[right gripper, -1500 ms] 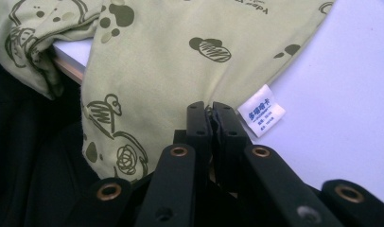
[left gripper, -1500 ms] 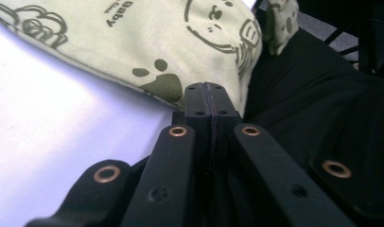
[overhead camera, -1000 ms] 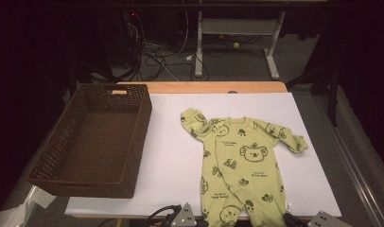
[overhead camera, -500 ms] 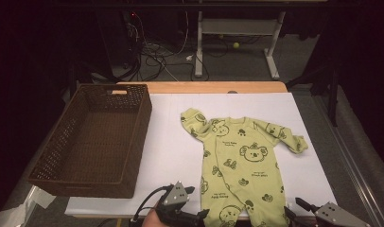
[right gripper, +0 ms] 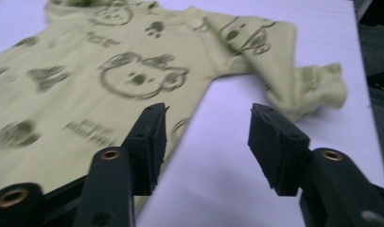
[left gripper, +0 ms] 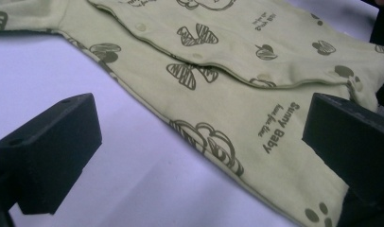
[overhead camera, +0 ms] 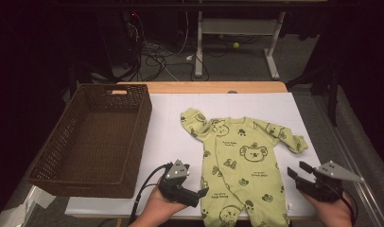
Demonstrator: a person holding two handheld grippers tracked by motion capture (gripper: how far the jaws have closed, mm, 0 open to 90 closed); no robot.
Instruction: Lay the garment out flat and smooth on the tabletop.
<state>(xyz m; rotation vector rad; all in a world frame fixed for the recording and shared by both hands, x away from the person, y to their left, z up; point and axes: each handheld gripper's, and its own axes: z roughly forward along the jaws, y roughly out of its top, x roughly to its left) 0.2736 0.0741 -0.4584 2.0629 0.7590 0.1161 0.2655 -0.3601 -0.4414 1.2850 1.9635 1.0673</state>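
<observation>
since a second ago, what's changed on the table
Both hands have come in from the bottom edge. The left gripper now sits at the romper's lower left edge, its jaws just opened wide. The right gripper is beside its lower right edge, jaws apart, holding nothing. The romper and basket lie as before.

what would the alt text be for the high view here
A green baby romper lies spread flat on a white table, with a left gripper and a right gripper, both open, at either side of its legs. A brown wicker basket sits to the left.
</observation>
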